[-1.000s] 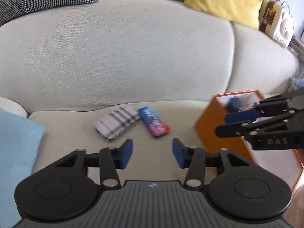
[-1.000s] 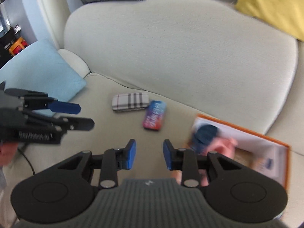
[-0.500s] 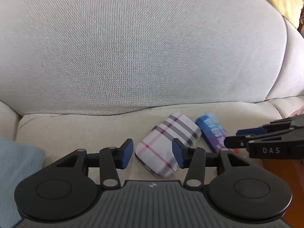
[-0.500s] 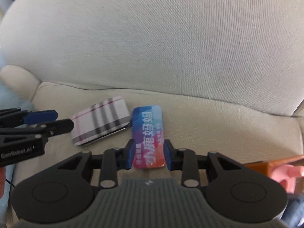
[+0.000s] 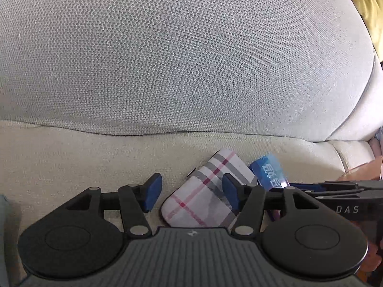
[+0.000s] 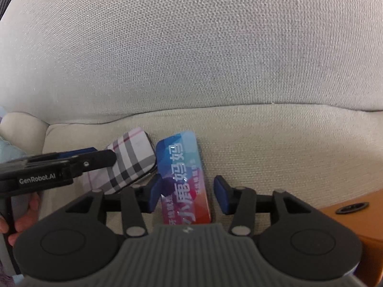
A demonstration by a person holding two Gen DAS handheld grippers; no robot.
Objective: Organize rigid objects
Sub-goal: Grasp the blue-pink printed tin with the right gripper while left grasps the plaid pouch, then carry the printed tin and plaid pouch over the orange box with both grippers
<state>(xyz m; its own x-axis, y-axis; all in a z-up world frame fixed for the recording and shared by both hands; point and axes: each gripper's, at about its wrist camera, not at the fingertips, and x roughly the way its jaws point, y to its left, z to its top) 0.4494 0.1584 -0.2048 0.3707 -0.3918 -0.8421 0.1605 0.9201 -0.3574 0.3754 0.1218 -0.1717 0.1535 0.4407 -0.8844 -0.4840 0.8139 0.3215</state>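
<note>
Left wrist view: the left gripper (image 5: 191,192) is spread wide, its blue pads on either side of the plaid case (image 5: 203,198), which lies flat on the sofa seat (image 5: 83,157) just in front of the back cushion (image 5: 179,59). The right pad overlaps the case's right edge in the picture; whether it touches cannot be told, and nothing is clamped. Just beside the case, to its right, lies the blue printed box (image 5: 269,173), partly hidden behind the finger linkage and the right gripper (image 5: 301,187) that reaches in from the side. A sliver of orange box (image 5: 359,172) shows at the far right, and a yellow cushion (image 5: 363,7) in the top corner.

Right wrist view: the right gripper (image 6: 185,192) is released, its pads flanking the blue printed box (image 6: 183,174) with a clear gap on the right side. The box lies lengthwise along the fingers on the seat. The plaid case (image 6: 130,161) sits touching or nearly touching its left edge. The left gripper (image 6: 105,156) comes in from the left over the case, held by a hand (image 6: 21,215). The orange box (image 6: 354,212) stands at the lower right, near the fingers.
</note>
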